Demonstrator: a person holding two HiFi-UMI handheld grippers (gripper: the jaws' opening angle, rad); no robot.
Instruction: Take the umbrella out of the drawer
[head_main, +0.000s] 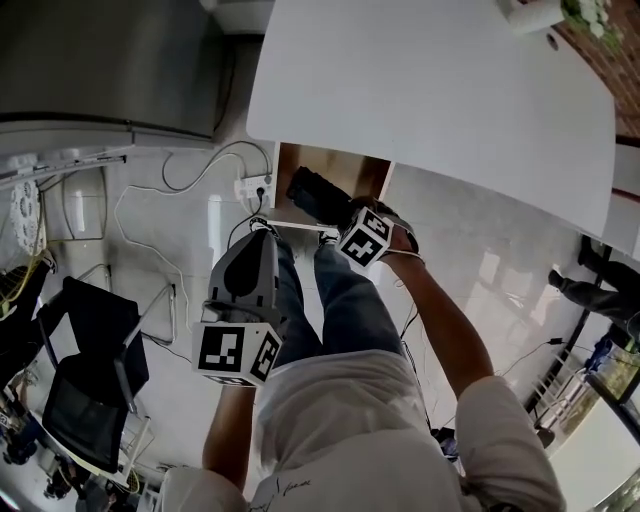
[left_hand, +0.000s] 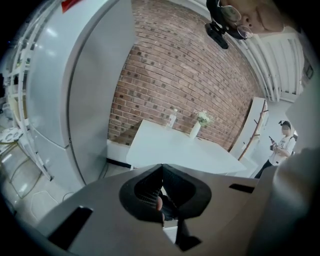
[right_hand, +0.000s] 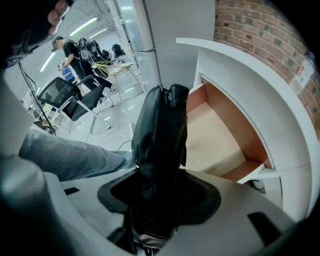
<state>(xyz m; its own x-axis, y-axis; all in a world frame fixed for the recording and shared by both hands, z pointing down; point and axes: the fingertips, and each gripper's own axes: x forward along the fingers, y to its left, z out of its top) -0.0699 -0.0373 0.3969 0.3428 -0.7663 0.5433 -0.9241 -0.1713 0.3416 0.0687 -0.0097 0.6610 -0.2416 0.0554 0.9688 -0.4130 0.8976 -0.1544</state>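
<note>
My right tongs (right_hand: 159, 195) are clamped on the umbrella (right_hand: 161, 125). They grip the folded black bundle near one end, so most of it sticks out past the jaws, pointing steeply down. The drawer (right_hand: 220, 145) stands open just beyond the tip and a little to its right, under the edge of the table (right_hand: 250, 85). Its wooden bottom looks bare (nothing else in there to snag on, as far as I can see). The umbrella seems to hang clear of the drawer, touching neither wall nor rim, so I judge the lift-out all but done. My left tongs (left_hand: 161, 174) are closed on nothing, off to the side and well apart from the umbrella. What remains, I think, is to carry the umbrella away from the drawer towards me. I should keep the grip firm, because the slick sleeve could slide, then find a spot to set it down.
</note>
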